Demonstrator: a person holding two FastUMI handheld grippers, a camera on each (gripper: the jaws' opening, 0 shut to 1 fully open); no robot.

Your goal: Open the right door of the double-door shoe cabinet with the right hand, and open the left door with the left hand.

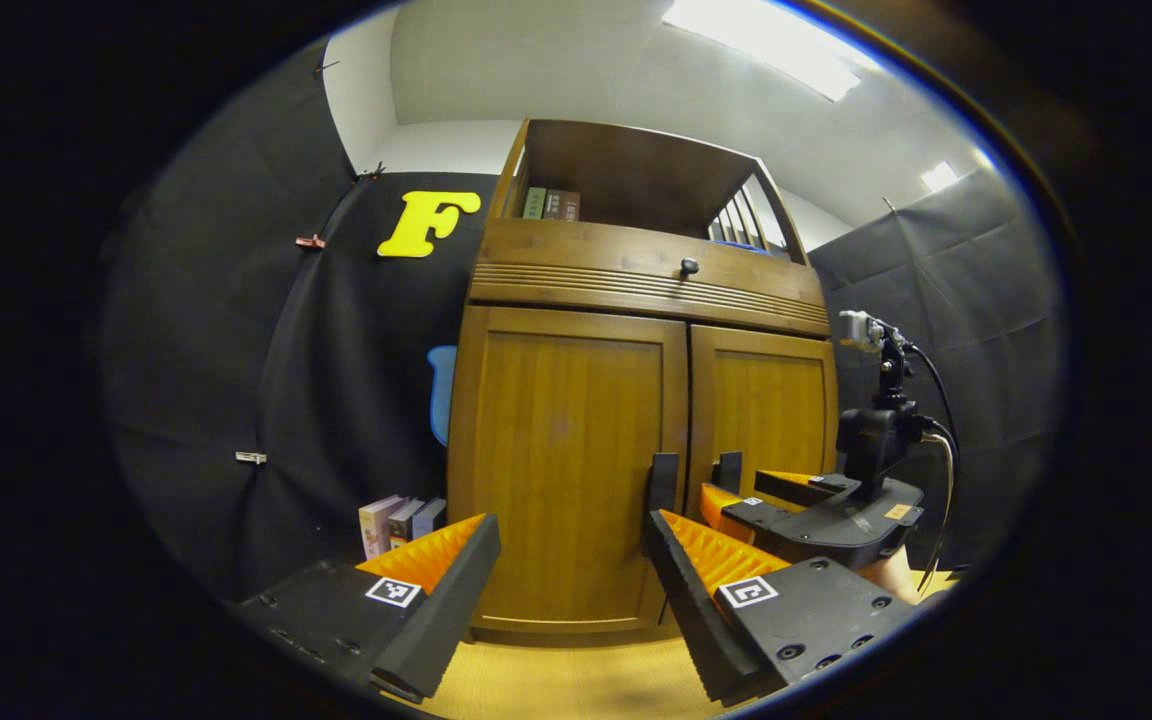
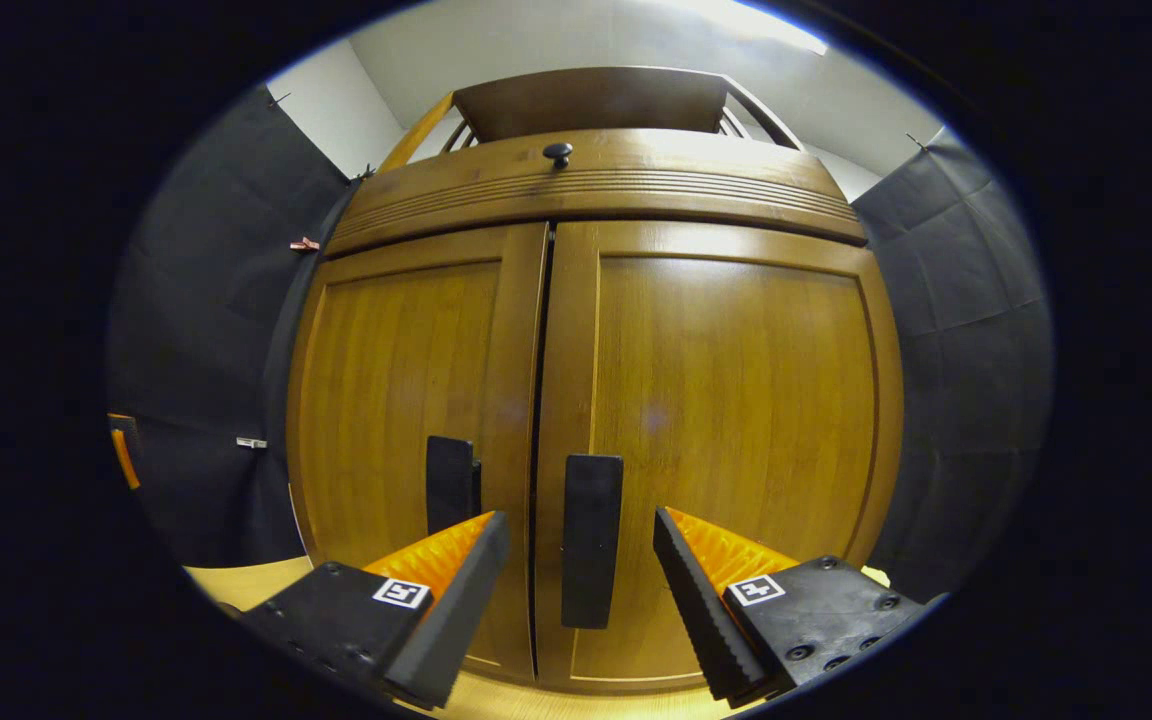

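Note:
The wooden shoe cabinet stands straight ahead with both doors closed. In the left gripper view, the left door [image 1: 561, 470] carries a dark upright handle [image 1: 663, 482] beside the centre seam. My left gripper [image 1: 571, 535] is open a short way in front of that door, to the left of the handle. My right gripper [image 1: 751, 492] is close to the right door [image 1: 766, 400] and its handle [image 1: 729, 470]. In the right gripper view, my right gripper [image 2: 578, 520] is open with the right door's handle [image 2: 591, 540] between its fingers, untouched. The left door's handle [image 2: 451, 483] is just left of the seam.
Above the doors runs a drawer front with a round knob [image 1: 688, 266], topped by an open shelf holding books [image 1: 551, 204]. Several small boxes [image 1: 401, 520] stand on the floor left of the cabinet. Light wooden flooring [image 1: 556, 680] lies below.

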